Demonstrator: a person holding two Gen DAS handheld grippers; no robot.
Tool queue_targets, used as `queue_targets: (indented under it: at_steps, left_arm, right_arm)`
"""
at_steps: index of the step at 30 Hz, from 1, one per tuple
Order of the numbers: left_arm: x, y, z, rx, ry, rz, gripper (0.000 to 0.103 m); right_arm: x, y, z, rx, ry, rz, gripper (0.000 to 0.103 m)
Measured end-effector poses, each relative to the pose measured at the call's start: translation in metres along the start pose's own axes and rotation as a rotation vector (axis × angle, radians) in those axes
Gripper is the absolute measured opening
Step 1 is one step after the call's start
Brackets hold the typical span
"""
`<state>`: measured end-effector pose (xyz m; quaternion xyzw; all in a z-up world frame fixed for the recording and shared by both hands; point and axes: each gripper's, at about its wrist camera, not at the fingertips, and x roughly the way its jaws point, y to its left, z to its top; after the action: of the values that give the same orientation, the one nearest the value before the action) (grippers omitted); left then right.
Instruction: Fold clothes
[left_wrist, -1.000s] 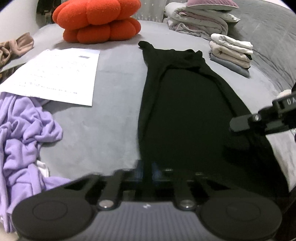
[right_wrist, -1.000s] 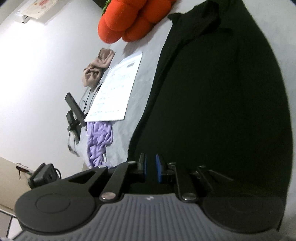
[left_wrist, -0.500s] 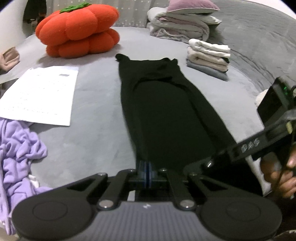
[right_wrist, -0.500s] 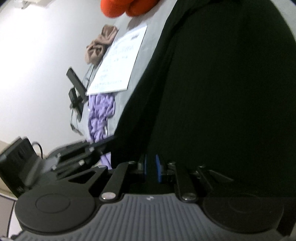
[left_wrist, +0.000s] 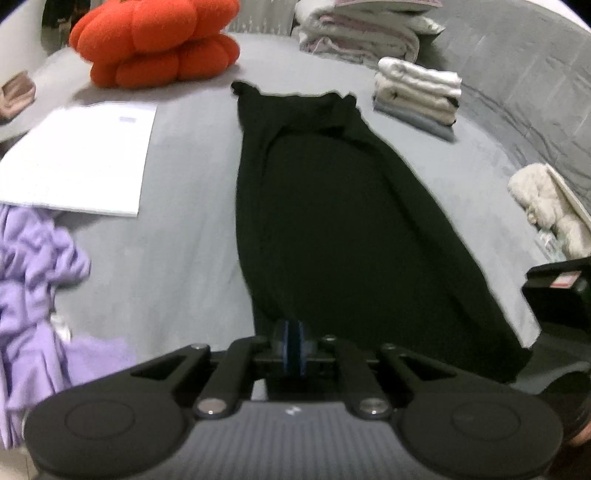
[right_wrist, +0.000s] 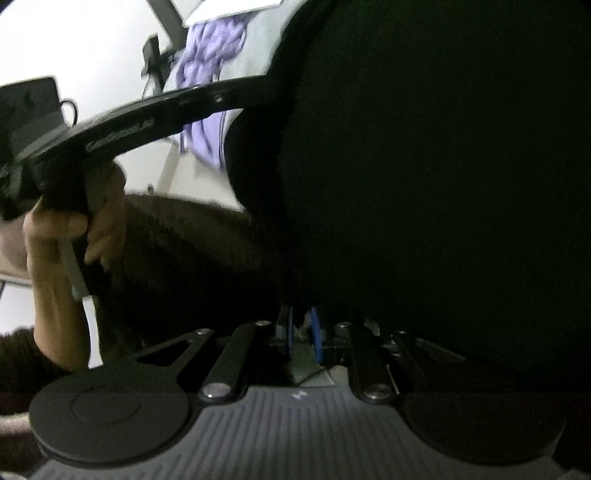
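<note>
Working from my left across, I count one crumpled purple garment (left_wrist: 33, 295) at the bed's near edge, one white sheet of paper (left_wrist: 81, 162) and one orange pumpkin cushion (left_wrist: 155, 40) behind it. Then comes the one black garment (left_wrist: 332, 221) I'm folding. It lies flat and lengthwise down the middle of the grey bed (left_wrist: 177, 258), its long sides already turned in. My left gripper (left_wrist: 293, 347) sits at its near hem with the jaws opening. I see only a dark slit between the pads and the hem lying right at them, so I judge the cloth is being let go there. To do this step well, I'd let the hem settle flat, then retake both near corners evenly and carry them straight up to the far end, so the fold lands square. Further right I count one stack of folded clothes (left_wrist: 417, 92), its layers too blurred to number, and one fluffy cream item (left_wrist: 546, 206). My right gripper (right_wrist: 302, 332) has its pads slightly parted under the dark cloth. I can't tell whether it pinches any.
</note>
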<state>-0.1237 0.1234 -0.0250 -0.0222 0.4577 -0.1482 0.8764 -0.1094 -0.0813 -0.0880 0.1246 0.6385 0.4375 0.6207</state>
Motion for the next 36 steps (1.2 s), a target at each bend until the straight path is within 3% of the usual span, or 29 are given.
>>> queue_targets:
  at_steps: [2, 3, 9, 12, 14, 16, 22, 25, 32, 34, 35, 36]
  left_arm:
    - [-0.001, 0.006, -0.008, -0.006, 0.002, 0.015, 0.031]
    - [-0.002, 0.009, -0.011, -0.013, 0.000, 0.023, 0.034]
    - [-0.002, 0.021, -0.017, -0.061, -0.004, 0.001, 0.035]
    - [-0.002, 0.020, -0.017, -0.055, -0.005, 0.018, 0.028]
    - [-0.004, 0.018, -0.016, -0.051, -0.006, 0.028, 0.005]
    - [-0.009, 0.015, -0.014, -0.050, -0.009, 0.024, 0.004]
    - [-0.024, -0.020, -0.003, 0.088, -0.045, -0.009, 0.004]
    - [-0.022, -0.038, -0.001, 0.146, -0.034, -0.067, 0.004]
    - [0.003, -0.073, -0.020, 0.287, 0.127, -0.256, 0.008]
    - [0.000, -0.078, -0.025, 0.319, 0.136, -0.291, 0.010]
    - [-0.003, -0.079, -0.026, 0.333, 0.134, -0.302, 0.013]
    - [-0.007, -0.078, -0.026, 0.339, 0.126, -0.304, 0.015]
  right_arm:
    - [-0.004, 0.004, -0.004, -0.029, 0.003, 0.008, 0.017]
    - [-0.008, 0.006, -0.004, -0.038, -0.006, 0.017, 0.017]
    - [-0.040, 0.007, 0.007, -0.038, -0.115, 0.048, 0.017]
    - [-0.053, -0.002, 0.013, -0.007, -0.176, 0.039, 0.017]
    - [-0.052, -0.005, 0.017, 0.013, -0.191, 0.031, 0.018]
    - [-0.041, -0.006, 0.022, 0.033, -0.178, 0.020, 0.017]
    - [-0.035, -0.003, 0.031, 0.037, -0.182, 0.007, 0.017]
    - [-0.053, -0.009, 0.035, 0.066, -0.247, 0.017, 0.018]
    - [-0.080, -0.037, 0.047, 0.221, -0.388, 0.055, 0.018]
    - [-0.081, -0.042, 0.052, 0.251, -0.412, 0.067, 0.018]
    - [-0.082, -0.043, 0.056, 0.262, -0.424, 0.069, 0.020]
    - [-0.082, -0.044, 0.059, 0.273, -0.435, 0.070, 0.030]
